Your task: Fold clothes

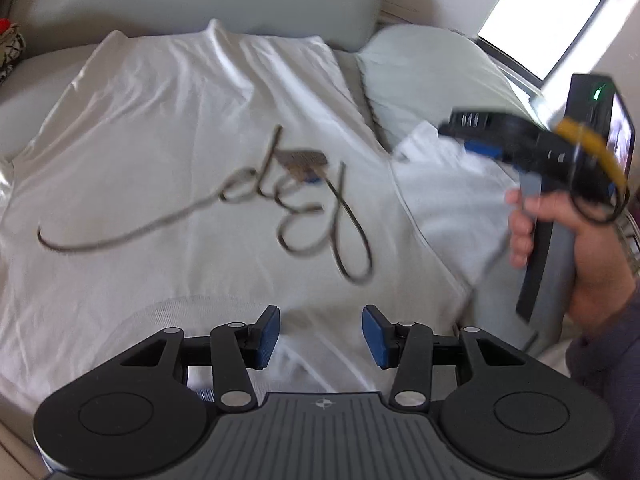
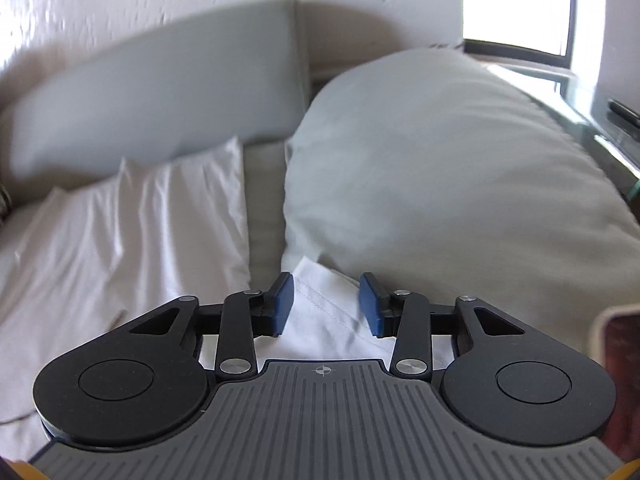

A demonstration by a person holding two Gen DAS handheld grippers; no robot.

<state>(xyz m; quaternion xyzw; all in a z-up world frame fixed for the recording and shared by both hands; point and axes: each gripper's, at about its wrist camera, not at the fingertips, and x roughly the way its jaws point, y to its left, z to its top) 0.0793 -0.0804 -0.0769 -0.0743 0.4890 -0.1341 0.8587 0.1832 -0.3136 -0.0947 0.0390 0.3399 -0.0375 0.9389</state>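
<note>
Fingers (image 2: 326,304) spread wide around shirt sleeve (image 2: 320,312); left fingers (image 1: 322,336) spread above shirt (image 1: 180,140), holding nothing. Probably folding sleeve inward; needs pinching first.

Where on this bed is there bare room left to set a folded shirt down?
Little is bare. The white shirt covers most of the bed. A narrow strip lies free between shirt and pillow, and some sheet shows past the shirt's far left corner. It is crowded on the right, where the sleeve meets the pillow under the right tool.
</note>
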